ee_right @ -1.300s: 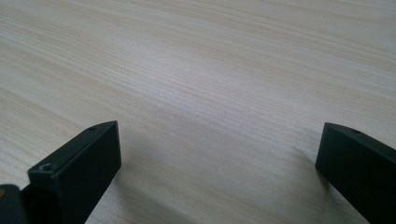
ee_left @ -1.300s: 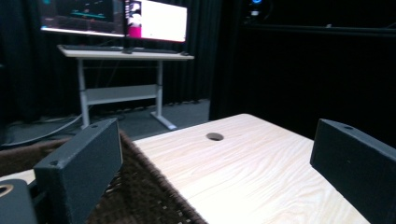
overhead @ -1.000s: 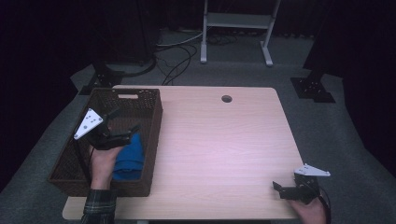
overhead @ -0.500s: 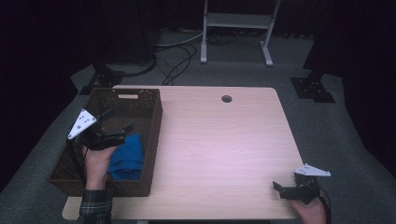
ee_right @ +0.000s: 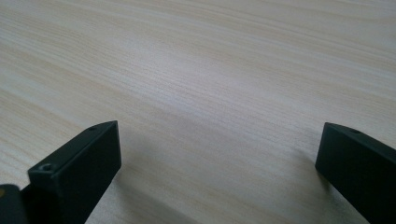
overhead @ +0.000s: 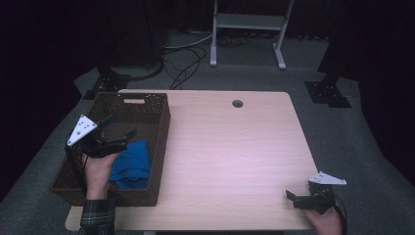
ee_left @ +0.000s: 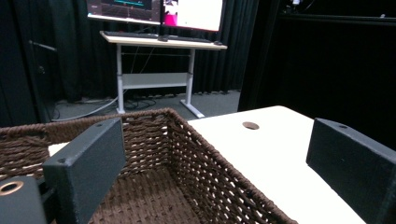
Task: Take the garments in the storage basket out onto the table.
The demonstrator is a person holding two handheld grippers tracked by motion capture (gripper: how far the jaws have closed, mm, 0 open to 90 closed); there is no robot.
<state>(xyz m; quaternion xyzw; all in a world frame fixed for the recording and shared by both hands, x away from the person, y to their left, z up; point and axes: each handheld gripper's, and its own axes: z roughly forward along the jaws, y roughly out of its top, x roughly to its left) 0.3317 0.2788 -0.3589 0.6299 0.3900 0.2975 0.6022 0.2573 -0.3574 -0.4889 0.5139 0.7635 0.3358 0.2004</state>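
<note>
A brown wicker basket [overhead: 161,117] stands on the left side of the light wooden table [overhead: 235,147]. A crumpled blue cloth [overhead: 131,164] lies in the basket's near half. My left gripper [overhead: 119,128] hovers over the basket's left part, open, nothing between its jaws. In the left gripper view the basket [ee_left: 196,154] lies below the spread jaws, its weave floor bare there. My right gripper [overhead: 291,198] rests low at the table's near right corner, open and empty. The right gripper view looks at bare table wood [ee_right: 210,84] between wide jaws.
A round cable hole [overhead: 238,104] sits near the table's far edge. Beyond the table stand a white desk frame [overhead: 247,22], loose cables [overhead: 186,54] on the floor and black stand bases [overhead: 327,93]. A monitor [ee_left: 154,9] on a desk shows in the left gripper view.
My left gripper has drawn back left and up, away from the blue cloth, which stays in the basket. The right gripper has stayed put.
</note>
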